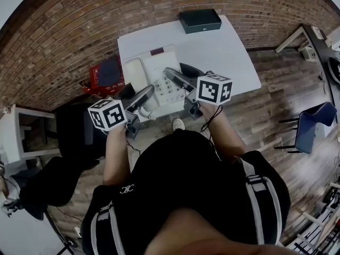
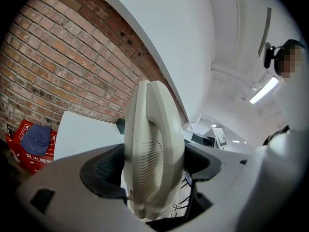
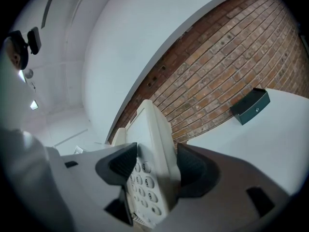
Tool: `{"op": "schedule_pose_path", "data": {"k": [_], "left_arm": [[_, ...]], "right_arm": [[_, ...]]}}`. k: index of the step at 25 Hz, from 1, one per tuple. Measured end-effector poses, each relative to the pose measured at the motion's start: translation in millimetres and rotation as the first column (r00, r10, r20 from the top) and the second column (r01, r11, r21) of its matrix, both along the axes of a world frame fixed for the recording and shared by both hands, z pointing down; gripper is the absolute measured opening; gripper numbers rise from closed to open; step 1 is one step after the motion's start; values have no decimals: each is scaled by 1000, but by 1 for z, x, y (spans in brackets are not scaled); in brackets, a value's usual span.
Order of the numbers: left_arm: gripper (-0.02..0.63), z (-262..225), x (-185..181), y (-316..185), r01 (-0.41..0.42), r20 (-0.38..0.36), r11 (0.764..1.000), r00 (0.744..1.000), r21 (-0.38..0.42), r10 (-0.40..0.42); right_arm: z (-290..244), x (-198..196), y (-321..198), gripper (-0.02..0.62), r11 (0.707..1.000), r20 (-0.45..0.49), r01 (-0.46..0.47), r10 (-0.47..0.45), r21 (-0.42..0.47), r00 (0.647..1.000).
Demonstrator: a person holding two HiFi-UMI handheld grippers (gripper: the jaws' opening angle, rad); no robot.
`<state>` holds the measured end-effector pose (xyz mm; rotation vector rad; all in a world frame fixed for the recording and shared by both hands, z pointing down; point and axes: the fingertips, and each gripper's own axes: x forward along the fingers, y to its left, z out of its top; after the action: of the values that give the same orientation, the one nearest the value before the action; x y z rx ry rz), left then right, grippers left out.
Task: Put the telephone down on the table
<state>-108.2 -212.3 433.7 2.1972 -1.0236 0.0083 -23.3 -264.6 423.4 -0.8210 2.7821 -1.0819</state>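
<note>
My left gripper (image 2: 152, 163) and right gripper (image 3: 152, 166) both squeeze their jaws on the telephone (image 1: 156, 76). I think it is hard, smooth and slippery, so holding both sides is best.

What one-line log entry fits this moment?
left gripper shut on telephone | right gripper shut on telephone | telephone held over table

White table (image 1: 226, 52), dark box (image 1: 200, 20) at edge
</note>
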Motion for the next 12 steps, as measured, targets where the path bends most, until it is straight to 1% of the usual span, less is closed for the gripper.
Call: {"op": "schedule_pose_path", "data": {"k": [5, 12], "left_arm": [[376, 2, 0, -41, 42, 1, 999, 999, -33, -42], [376, 21, -15, -78, 71, -11, 993, 997, -97, -73]], "right_arm": [[4, -3, -45, 225, 999, 0, 39, -39, -33, 999], [25, -19, -85, 225, 993, -16, 71, -73, -92, 997]]}}
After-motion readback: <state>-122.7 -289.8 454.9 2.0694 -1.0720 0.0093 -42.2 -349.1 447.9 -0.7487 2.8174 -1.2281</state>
